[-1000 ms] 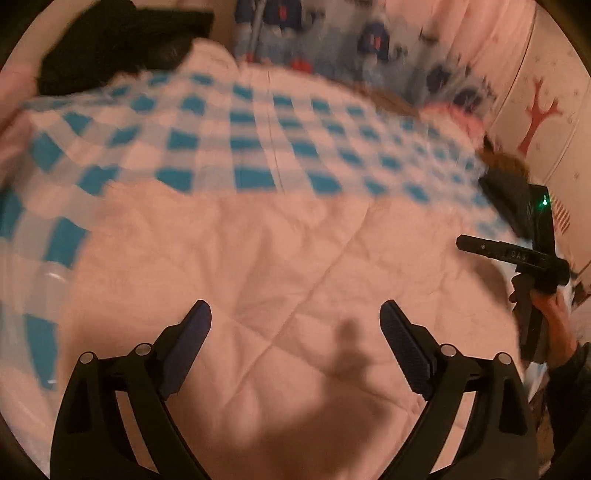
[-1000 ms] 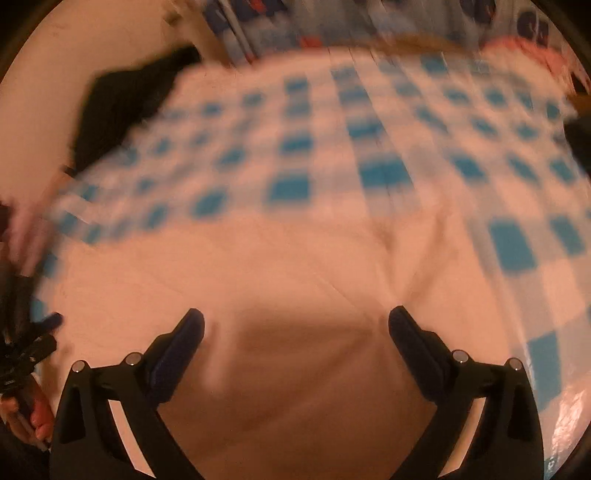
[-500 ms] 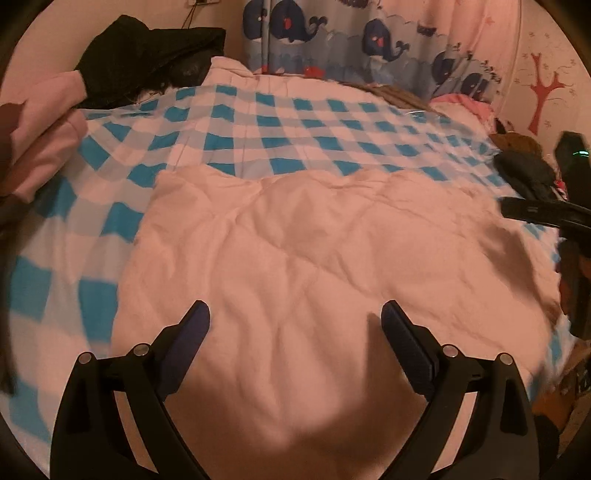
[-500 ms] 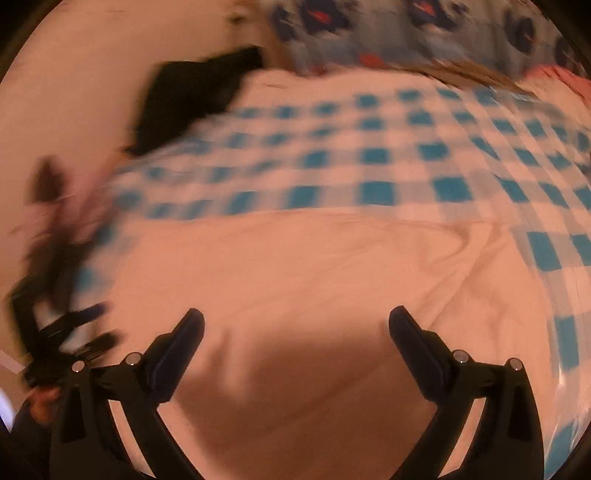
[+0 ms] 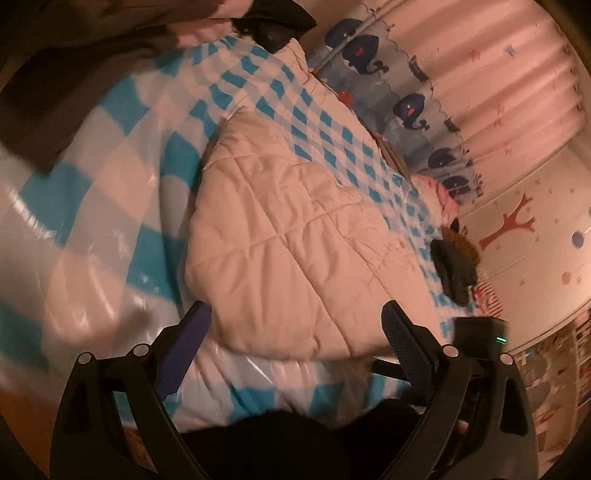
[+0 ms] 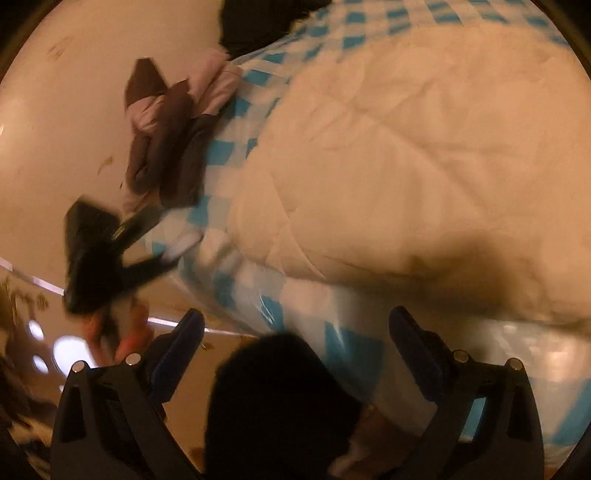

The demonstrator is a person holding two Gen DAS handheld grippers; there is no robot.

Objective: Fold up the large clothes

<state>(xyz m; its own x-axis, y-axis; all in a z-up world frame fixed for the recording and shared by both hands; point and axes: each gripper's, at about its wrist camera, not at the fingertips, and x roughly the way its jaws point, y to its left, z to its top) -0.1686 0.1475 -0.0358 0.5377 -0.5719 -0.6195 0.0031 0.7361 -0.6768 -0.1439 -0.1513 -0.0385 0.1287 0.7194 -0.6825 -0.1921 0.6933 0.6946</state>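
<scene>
A pale quilted garment lies spread flat across the middle of the left wrist frame. It is padded and soft, stitched in large diamond and square panels, with a rounded puffy hem at its lower edge. In the right wrist frame the same garment fills the upper right, its lower edge in deep shadow. It rests on a bed cover checked in blue and white; the cover's near edge looks glossy, like plastic film.

In the upper left of the left wrist frame lies a heap of brown and pink clothing; the right wrist frame shows it left of centre, bunched at the edge of the bed. A black garment sits at the top. A curtain printed with whales runs down the upper right, and a wall with a red tree sticker stands at the right. A small dark pile sits on the bed beyond the quilted garment's right side.

A dark, blurred shape blocks the bottom centre of both frames.

The left gripper has its jaws spread wide, gripping nothing, above the hem. The right gripper is likewise wide apart and empty, over the cover's edge.
</scene>
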